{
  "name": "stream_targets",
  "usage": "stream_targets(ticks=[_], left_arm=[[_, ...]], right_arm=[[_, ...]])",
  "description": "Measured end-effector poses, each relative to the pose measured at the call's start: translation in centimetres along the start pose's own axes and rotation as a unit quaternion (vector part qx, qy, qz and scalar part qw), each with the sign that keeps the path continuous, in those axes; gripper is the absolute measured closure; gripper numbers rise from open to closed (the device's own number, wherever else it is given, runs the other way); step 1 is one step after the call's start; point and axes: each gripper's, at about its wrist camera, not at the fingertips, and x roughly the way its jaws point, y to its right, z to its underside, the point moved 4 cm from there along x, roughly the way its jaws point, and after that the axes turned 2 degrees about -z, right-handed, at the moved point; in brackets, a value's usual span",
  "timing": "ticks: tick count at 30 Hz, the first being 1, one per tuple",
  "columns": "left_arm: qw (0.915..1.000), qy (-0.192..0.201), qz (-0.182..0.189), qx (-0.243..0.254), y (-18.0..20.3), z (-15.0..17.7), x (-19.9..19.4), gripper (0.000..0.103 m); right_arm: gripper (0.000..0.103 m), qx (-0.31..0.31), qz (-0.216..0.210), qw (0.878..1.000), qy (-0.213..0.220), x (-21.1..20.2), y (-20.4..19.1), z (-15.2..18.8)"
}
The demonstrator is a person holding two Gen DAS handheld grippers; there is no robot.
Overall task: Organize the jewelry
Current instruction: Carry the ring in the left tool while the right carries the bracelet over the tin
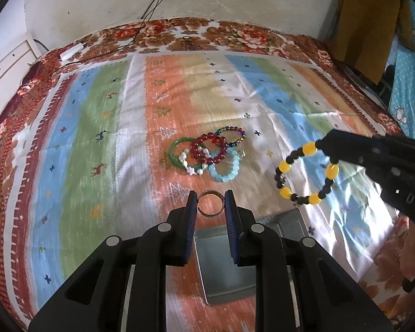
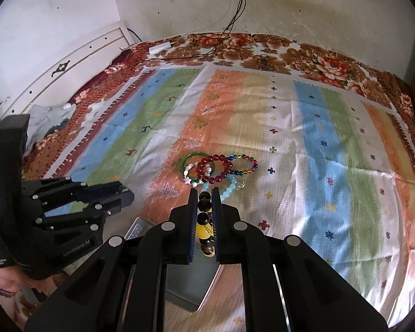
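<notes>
Nearest to me, the metal tin (image 1: pixel 229 271) lies open on the bed's striped cloth (image 1: pixel 96 127), right under both grippers, which I judge is why I hold both pieces above it: they are meant to drop in there. My left gripper (image 1: pixel 211 203) is narrowed onto a small silver ring (image 1: pixel 210 204), pinched across its width between the blue pads so it cannot roll out. My right gripper (image 2: pixel 205 207), just beside the tin's far right corner, is clamped on the yellow-and-black bead bracelet (image 1: pixel 307 174), gripping only one stretch so the rest hangs free as a loop. Beyond the tin, the remaining pile waits on the cloth: a green bangle (image 1: pixel 177 149), red bead bracelet (image 1: pixel 207 149), pale blue bracelet (image 1: pixel 227 170), multicoloured one (image 1: pixel 232 135) and white star string (image 1: pixel 191 163), overlapping each other.
</notes>
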Motion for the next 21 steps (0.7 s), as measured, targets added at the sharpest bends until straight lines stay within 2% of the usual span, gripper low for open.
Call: stream_targets(ticks=[7, 16, 21], left_arm=[[1.0, 0.002, 0.009, -0.002, 0.1, 1.1, -0.9, 0.083], [0.9996, -0.004, 0.027, 0.012, 1.4, 2.6, -1.7, 0.083], [0.9995, -0.003, 0.028, 0.016, 1.8, 3.2, -2.0, 0.083]], right_arm=[[0.092, 0.0, -0.008, 1.0, -0.002, -0.8, -0.7, 0.9], [0.092, 0.016, -0.036, 0.999, -0.025, -1.2, -1.2, 4.1], [0.092, 0.015, -0.037, 0.999, -0.031, -1.3, -1.5, 5.1]])
